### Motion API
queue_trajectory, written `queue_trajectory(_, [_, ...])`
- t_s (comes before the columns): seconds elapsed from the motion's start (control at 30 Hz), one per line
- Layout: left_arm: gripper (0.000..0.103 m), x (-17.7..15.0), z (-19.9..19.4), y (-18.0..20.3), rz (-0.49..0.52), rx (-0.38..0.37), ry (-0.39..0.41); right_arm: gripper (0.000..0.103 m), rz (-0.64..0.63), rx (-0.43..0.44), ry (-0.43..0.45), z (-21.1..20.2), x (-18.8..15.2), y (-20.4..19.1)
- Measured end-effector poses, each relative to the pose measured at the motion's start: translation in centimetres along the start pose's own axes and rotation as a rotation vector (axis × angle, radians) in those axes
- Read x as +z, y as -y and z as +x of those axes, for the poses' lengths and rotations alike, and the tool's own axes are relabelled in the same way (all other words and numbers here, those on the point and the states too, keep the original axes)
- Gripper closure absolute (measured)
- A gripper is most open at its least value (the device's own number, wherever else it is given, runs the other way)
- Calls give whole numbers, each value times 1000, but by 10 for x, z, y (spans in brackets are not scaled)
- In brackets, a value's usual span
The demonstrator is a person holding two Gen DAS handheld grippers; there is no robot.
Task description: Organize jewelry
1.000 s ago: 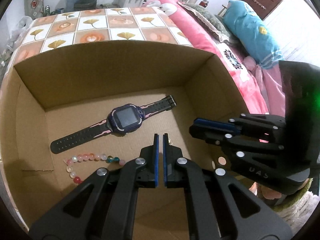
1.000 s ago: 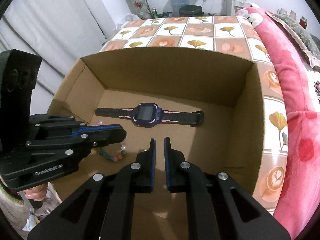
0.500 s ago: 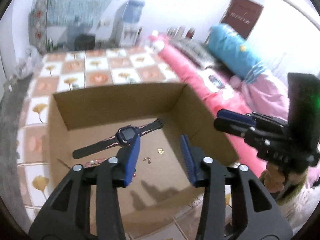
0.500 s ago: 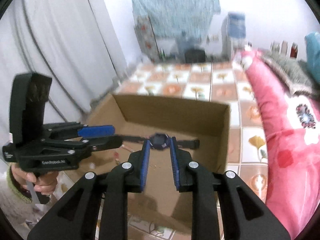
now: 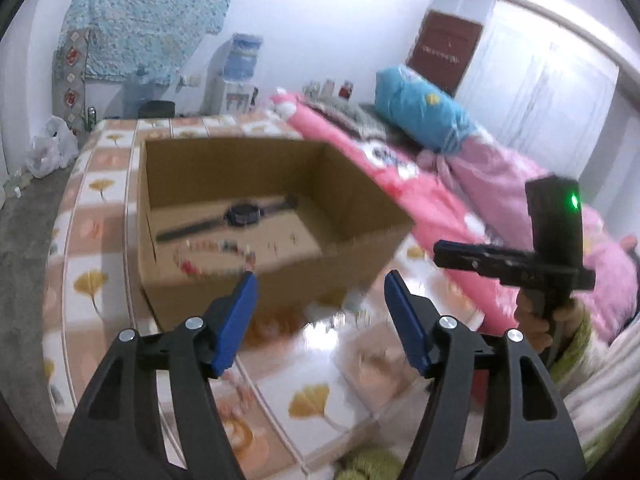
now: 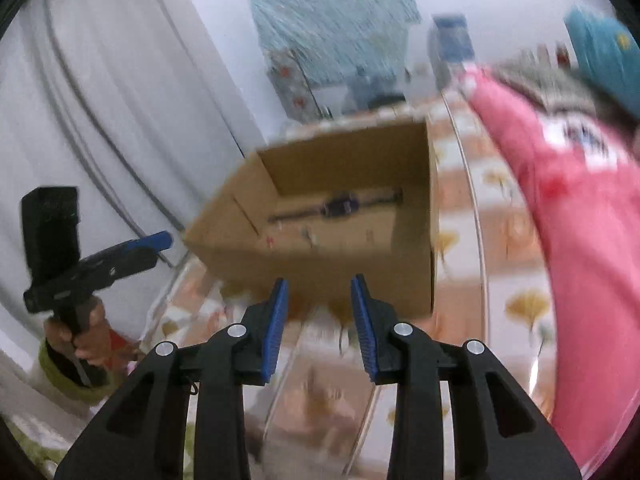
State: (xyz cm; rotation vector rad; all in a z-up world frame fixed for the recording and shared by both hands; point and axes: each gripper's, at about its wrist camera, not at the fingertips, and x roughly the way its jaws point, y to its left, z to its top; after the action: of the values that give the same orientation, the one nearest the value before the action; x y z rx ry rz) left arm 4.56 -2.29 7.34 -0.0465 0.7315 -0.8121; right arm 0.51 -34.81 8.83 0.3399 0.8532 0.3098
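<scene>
An open cardboard box [image 5: 348, 204] [image 6: 312, 256] stands on a tiled table. Inside it lie a dark watch [image 5: 242, 213] [image 6: 338, 207] along the back, a string of coloured beads [image 5: 208, 250] in front of it and some tiny pieces [image 5: 280, 242]. My left gripper [image 5: 320, 282] hangs above the table in front of the box, its jaws opening wide with nothing between them. My right gripper [image 6: 318, 284] is also short of the box's near wall, jaws opening and empty. Each gripper appears in the other's view, held by a hand: the right gripper [image 5: 512, 264] and the left gripper [image 6: 96, 260].
The table has a glossy patterned top [image 5: 320, 360] with leaf and flower tiles. A bed with pink bedding [image 5: 460, 200] and a blue pillow [image 5: 424, 114] runs along the right. White curtains [image 6: 100, 120] hang at the left; a water dispenser [image 5: 240, 76] stands at the far wall.
Both grippers have pulled back out of the box and risen, and now sit in front of its near wall. Both jaws went from shut to open. The contents stay in the box.
</scene>
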Motion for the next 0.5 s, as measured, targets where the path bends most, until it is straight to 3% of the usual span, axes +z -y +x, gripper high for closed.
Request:
queue_trajectory(0.17, [40, -38, 28, 14, 16, 23, -92, 70, 160, 32, -111, 34, -32, 14])
queue_trajectory(0.33, [41, -58, 60, 9, 13, 100, -140, 71, 113, -19, -127, 55, -43, -2])
queue_trajectory(0.5, [61, -68, 76, 8, 59, 165, -166, 74, 50, -53, -139, 69, -47, -17])
